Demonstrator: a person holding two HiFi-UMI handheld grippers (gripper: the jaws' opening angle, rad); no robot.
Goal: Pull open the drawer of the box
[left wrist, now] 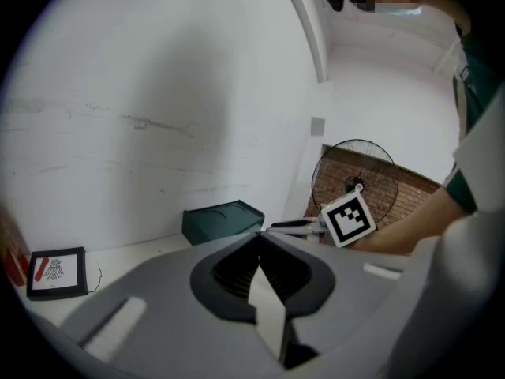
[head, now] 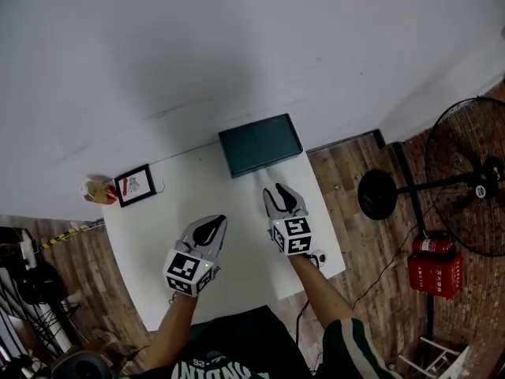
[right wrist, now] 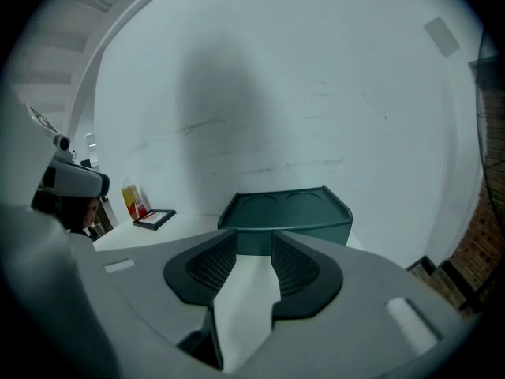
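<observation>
The box point(head: 260, 143) stood at the far edge of the table point(head: 158, 235), close to its far right corner and against the wall, with its front turned toward the person. The right gripper point(head: 274, 189) was near that front but apart from it, its jaws spread and nothing between them. In the right gripper view they pointed straight at the dark green front. The left gripper point(head: 215, 223) rested lower, about the middle of the table, its jaws pressed together on nothing.

The drawer seemed not yet opened, and no handle or lip could be made out on the front (it looked plain and dark in every view). So the jaws could close on a smooth face and slip off.

The bigger danger, I think, was the box itself. It stood free and nothing held it, since the left gripper was well away from it. A pull could drag the whole box forward, not the drawer, and near the right edge a crooked pull could bring it off the table.
</observation>
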